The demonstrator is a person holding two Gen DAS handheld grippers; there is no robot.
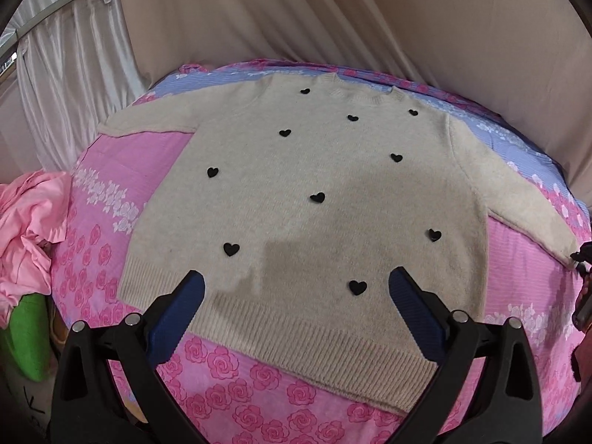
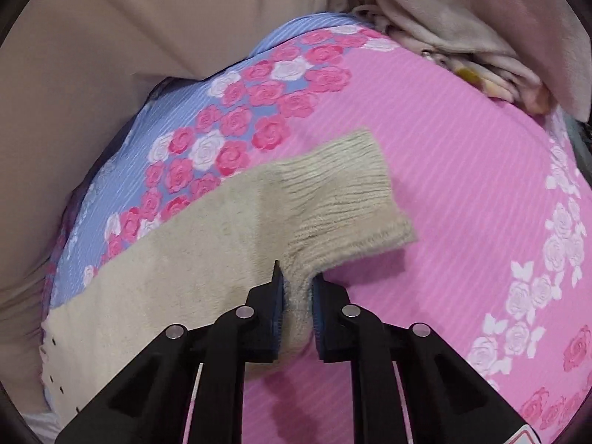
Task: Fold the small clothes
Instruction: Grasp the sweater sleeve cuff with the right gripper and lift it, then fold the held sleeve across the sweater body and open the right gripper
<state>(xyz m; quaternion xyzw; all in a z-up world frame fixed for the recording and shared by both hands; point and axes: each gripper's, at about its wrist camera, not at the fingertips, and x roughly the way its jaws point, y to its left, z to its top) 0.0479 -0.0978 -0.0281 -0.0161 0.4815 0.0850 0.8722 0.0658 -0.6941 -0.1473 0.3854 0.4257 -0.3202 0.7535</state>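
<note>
A small beige knit sweater [image 1: 314, 192] with black hearts lies flat, face up, on a pink and blue rose-print sheet [image 1: 259, 377]. My left gripper [image 1: 296, 288] is open and empty, hovering above the sweater's ribbed hem. In the right wrist view my right gripper [image 2: 298, 288] is shut on the sweater's right sleeve [image 2: 296, 307], pinching a fold of it just behind the ribbed cuff [image 2: 344, 192]. The right gripper also shows at the far right edge of the left wrist view [image 1: 582, 259], at the sleeve's end.
A crumpled pink garment [image 1: 29, 222] lies at the left over something green [image 1: 29, 336]. Beige curtains [image 1: 333, 18] hang behind the bed. A beige blanket pile [image 2: 462, 37] sits at the far right corner.
</note>
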